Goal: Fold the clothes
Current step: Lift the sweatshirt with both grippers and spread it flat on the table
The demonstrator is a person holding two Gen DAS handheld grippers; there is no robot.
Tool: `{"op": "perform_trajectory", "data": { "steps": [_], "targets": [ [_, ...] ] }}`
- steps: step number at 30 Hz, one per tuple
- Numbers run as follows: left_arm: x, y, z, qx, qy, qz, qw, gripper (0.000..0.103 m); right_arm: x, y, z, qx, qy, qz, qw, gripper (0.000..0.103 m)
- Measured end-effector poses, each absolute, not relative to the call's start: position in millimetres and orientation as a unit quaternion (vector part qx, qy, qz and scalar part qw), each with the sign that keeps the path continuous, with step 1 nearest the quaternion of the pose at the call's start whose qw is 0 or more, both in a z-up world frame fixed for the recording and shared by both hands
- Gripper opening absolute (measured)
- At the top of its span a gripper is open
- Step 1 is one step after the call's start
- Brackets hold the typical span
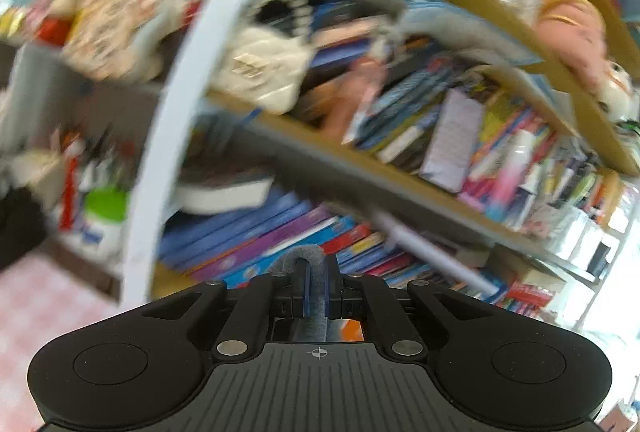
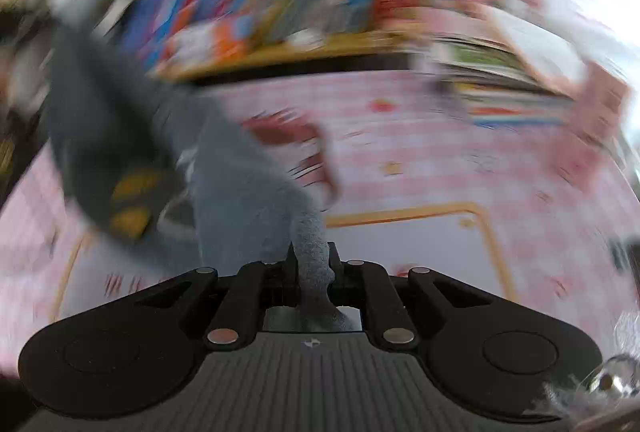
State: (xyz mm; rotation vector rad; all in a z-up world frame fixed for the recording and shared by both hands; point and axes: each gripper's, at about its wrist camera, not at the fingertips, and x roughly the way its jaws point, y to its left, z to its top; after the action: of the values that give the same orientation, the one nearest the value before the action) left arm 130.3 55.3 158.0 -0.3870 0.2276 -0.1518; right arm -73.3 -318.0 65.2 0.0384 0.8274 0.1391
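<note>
Behind your two grippers stands a crowded bookshelf, its yellow-edged boards packed with rows of coloured books, and a white quilted bag sits on one board beside a pale upright post. Below it lies a pink checked cloth, on which a grey mat with an orange border is spread; the mat's far edge and right corner are bare, while its left part is covered by hanging fabric. You hold one garment, a grey fleecy piece, between both tools. Your left gripper has its fingers pressed together on a narrow fold of that grey cloth, which loops up over the tips, lifted in front of the shelf. Your right gripper is likewise clamped on a bunch of it, and from there the garment stretches up and away to the left above the mat. A darker patch with yellow marks shows on it, though blur makes it hard to say whether that is a print.
</note>
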Motion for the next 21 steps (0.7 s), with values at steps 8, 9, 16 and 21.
{"op": "perform_trajectory", "data": {
  "steps": [8,9,16,21],
  "targets": [
    [117.1,-64.4,151.2,-0.090,0.141,-0.264,0.950,0.005,-81.2,-251.2,52.2,-0.131,0.425,0.235,0.864,0.009],
    [113.3,-83.4,143.6,-0.066,0.161,-0.301,0.938,0.006,-83.0,-245.9,51.7,-0.144,0.423,0.247,0.860,0.009],
    [91.9,-136.7,66.1,0.028,0.300,-0.373,0.877,0.050,-78.7,-250.2,49.0,-0.137,0.426,0.246,0.860,0.010],
    [76.2,-63.5,44.8,-0.035,0.313,-0.282,0.906,0.070,-70.6,-264.6,43.4,-0.110,0.436,0.222,0.865,0.011]
  ]
}}
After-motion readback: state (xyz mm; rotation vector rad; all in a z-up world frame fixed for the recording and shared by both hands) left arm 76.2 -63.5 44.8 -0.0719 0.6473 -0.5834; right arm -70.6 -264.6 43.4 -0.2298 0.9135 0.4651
